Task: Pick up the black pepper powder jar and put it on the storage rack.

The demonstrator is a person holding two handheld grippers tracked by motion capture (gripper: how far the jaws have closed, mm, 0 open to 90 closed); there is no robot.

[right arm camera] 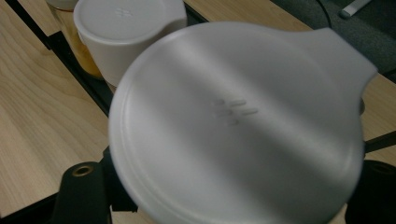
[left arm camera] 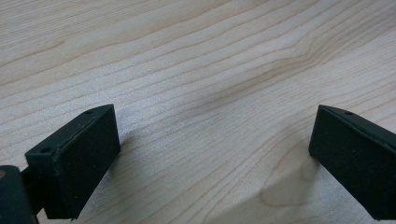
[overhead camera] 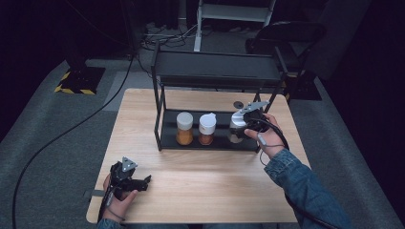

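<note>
My right gripper (overhead camera: 242, 125) is shut on a white-lidded spice jar (overhead camera: 235, 133) at the right end of the black rack's lower shelf (overhead camera: 219, 143). In the right gripper view the jar's round white lid (right arm camera: 238, 121) is seen from above, with a black finger (right arm camera: 81, 196) at each side. I cannot tell whether the jar's base touches the shelf. Two more jars stand on that shelf to the left: one with a white flip lid (overhead camera: 207, 130) and a taller one with orange contents (overhead camera: 184, 129). My left gripper (overhead camera: 143, 182) lies open on the table's front left corner, with bare wood between its fingers (left arm camera: 79, 158).
The rack has an upper shelf (overhead camera: 217, 67) above the jars, carried on thin black posts (overhead camera: 156, 109). The wooden table (overhead camera: 210, 176) ends close behind the rack. A small dark disc (overhead camera: 238, 104) lies behind the rack. A cable (overhead camera: 57, 138) runs over the grey floor at left.
</note>
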